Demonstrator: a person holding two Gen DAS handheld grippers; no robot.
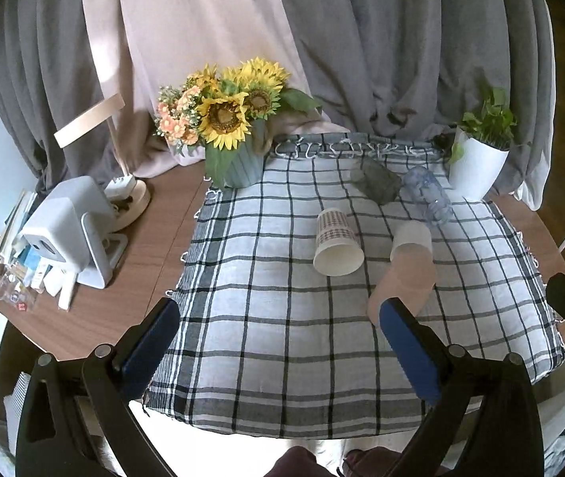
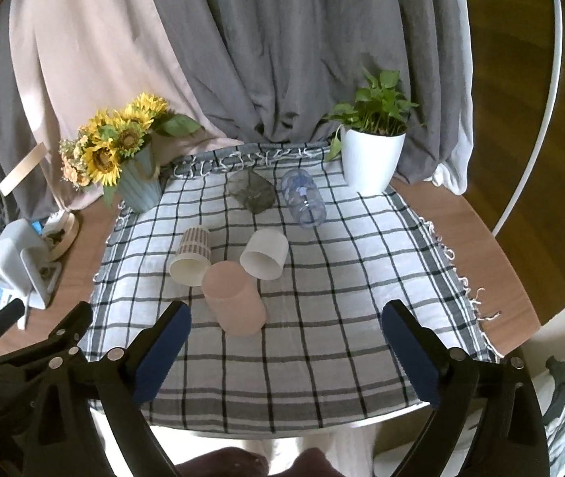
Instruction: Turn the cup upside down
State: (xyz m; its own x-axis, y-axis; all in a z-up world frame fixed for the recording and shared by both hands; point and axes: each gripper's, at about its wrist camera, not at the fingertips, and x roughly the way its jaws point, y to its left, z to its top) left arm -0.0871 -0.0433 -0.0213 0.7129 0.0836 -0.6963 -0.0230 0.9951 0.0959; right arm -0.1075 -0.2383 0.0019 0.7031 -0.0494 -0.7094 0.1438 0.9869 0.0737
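Note:
Several cups lie on their sides on the checked cloth (image 1: pixel 266 338) (image 2: pixel 322 318): a pink cup (image 1: pixel 403 282) (image 2: pixel 234 298), a plain white cup (image 1: pixel 411 238) (image 2: pixel 264 254), a patterned paper cup (image 1: pixel 336 242) (image 2: pixel 191 254), a dark glass cup (image 1: pixel 375 181) (image 2: pixel 251 190) and a clear bluish cup (image 1: pixel 429 194) (image 2: pixel 304 198). My left gripper (image 1: pixel 278 338) is open and empty, its right finger just in front of the pink cup. My right gripper (image 2: pixel 286 342) is open and empty, near the front of the cloth, the pink cup beyond its left finger.
A sunflower vase (image 1: pixel 238 159) (image 2: pixel 139 183) stands at the cloth's back left, a white potted plant (image 1: pixel 477 167) (image 2: pixel 371 159) at back right. A white device (image 1: pixel 71 230) (image 2: pixel 20 262) and clutter sit on the wooden table at left. Curtains hang behind.

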